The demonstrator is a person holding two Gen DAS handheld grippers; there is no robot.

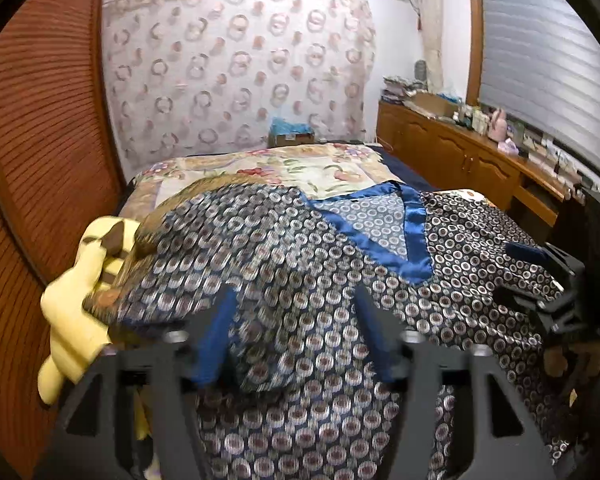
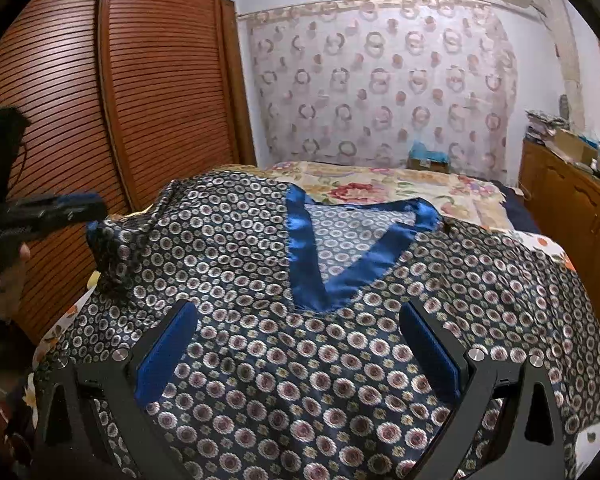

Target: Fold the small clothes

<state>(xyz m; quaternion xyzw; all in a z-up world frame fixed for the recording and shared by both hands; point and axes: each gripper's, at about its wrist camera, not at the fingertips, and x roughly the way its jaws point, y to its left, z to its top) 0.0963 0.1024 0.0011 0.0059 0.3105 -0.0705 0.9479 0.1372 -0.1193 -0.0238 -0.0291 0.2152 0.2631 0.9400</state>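
Left gripper, jaws apart, hovers over the patterned top; cloth lies between its fingers, unclamped. Right gripper, jaws likewise apart, stands above the top's middle, nearer the blue V-neck, which lies straight ahead. The garment's left sleeve is bunched beside the left gripper. Beyond: floral bedspread, louvred wardrobe, patterned curtain.

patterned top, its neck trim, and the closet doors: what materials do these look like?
Patterned top: thin woven fabric, satin-like or silky, judging by its slight sheen and soft drape; the fibre cannot be told.
Neck trim: glossy blue satin-type band, with bright highlights along its folds.
Closet doors: reddish-brown wood or wood-look louvres, with fine horizontal slats and a semi-gloss finish.
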